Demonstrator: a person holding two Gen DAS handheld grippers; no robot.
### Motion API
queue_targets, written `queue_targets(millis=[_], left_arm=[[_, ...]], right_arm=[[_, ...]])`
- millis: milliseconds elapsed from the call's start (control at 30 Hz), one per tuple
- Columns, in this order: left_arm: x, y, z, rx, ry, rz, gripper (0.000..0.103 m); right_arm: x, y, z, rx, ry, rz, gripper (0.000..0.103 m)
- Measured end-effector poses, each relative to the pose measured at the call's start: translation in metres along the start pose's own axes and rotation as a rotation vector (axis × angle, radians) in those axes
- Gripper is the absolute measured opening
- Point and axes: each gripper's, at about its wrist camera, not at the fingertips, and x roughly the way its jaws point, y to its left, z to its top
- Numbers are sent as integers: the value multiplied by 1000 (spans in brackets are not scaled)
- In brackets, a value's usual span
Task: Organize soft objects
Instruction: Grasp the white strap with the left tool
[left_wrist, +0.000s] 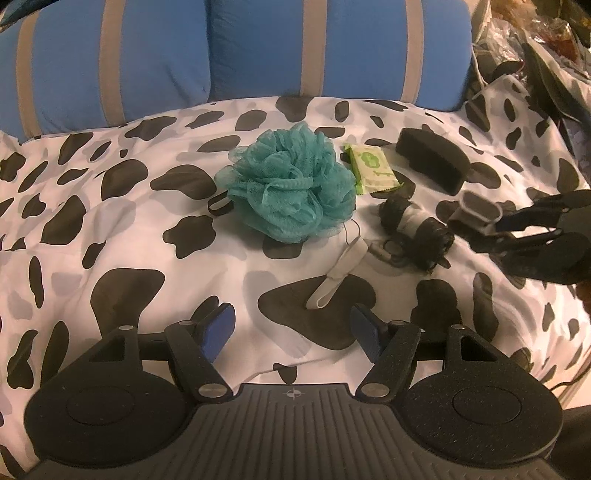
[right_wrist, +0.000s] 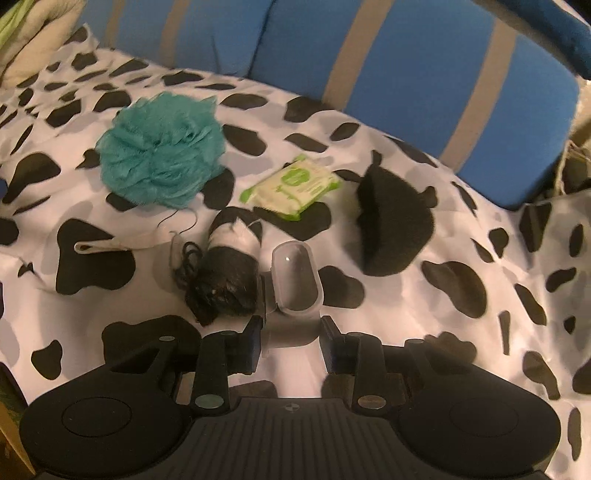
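Grey oval case (right_wrist: 295, 280) (translucent lid), just off the cow-print bedspread (right_wrist: 424, 317) beside the black-and-white roll (right_wrist: 229, 273): right tongs (right_wrist: 293, 343) clamped on its base, left tongs (left_wrist: 288, 332) half-open, empty; lift level, keeping clear of neighbouring clutter.

Bed cover (left_wrist: 129, 258): smooth, matt woven cloth printed with black patches; behind it, matt blue cushions (left_wrist: 258, 48) of cloth with grey bands. Bath puff (left_wrist: 291, 181): teal plastic netting, gathered and rough; wipes packet (right_wrist: 291, 184): slightly glossy green-and-white plastic film; sponge (right_wrist: 395, 225): black, matt, finely porous foam. Small case (right_wrist: 295, 284): translucent, smooth, glossy plastic; each hand-held gripper (left_wrist: 291, 332) is speckled matt black plastic with metal rivets.
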Motion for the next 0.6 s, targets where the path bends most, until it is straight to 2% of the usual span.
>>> queue_targets(millis=[233, 433, 600], left_arm=[[2, -5, -1, 21, -14, -1, 68], [6, -10, 0, 60, -46, 3, 68], [16, -12, 1, 85, -41, -10, 68]], right_arm=[[-16, -6, -2, 87, -24, 38, 35], [-29, -4, -5, 132, -31, 18, 35], [-38, -7, -8, 189, -22, 18, 35]])
